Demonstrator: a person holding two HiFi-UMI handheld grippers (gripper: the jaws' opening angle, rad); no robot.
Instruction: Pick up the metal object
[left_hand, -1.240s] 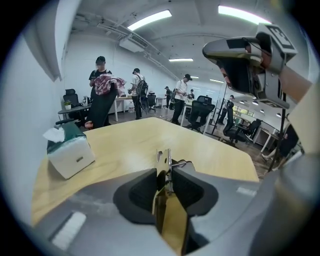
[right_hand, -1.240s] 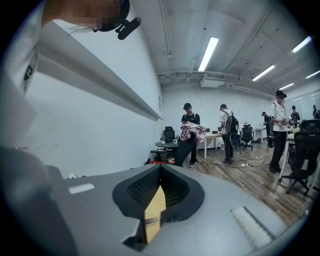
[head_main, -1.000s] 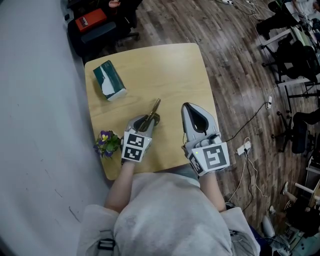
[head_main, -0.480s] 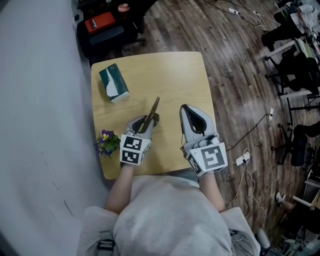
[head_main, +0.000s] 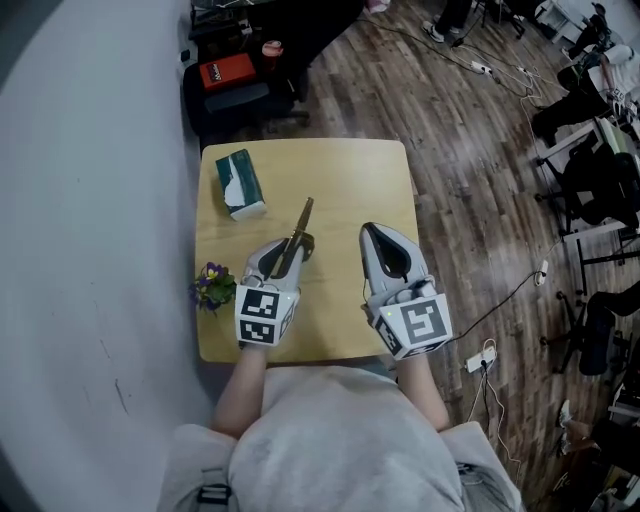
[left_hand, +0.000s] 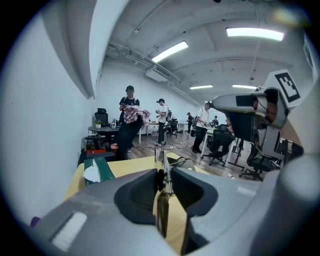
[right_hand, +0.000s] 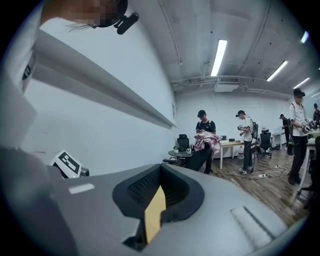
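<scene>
From the head view you get the layout. Both claws sit side by side over the wooden table (head_main: 340, 165), pointing away from the person, with bare forearms running back into a grey top. The left claw (head_main: 285, 252) is clamped on the metal object (head_main: 304, 215), which pokes out forward past its tips. A tissue box (head_main: 240, 183) lies ahead and to the left of that claw, and some flowers (head_main: 213, 287) are just left of its back end.

The left gripper view adds what the overhead can't. There's a little spring (left_hand: 168, 176) on the metal object (left_hand: 165, 159), pinched between the pads, and the table top looks to be below it. The right claw (head_main: 376, 238) has its tips together with nothing in them, which is clear in its own view (right_hand: 160, 169). Both gripper views also catch people standing around the room beyond.

The marker cubes cover the hands. The object's back half is buried in the left claw, so I can't tell what tool it is.
</scene>
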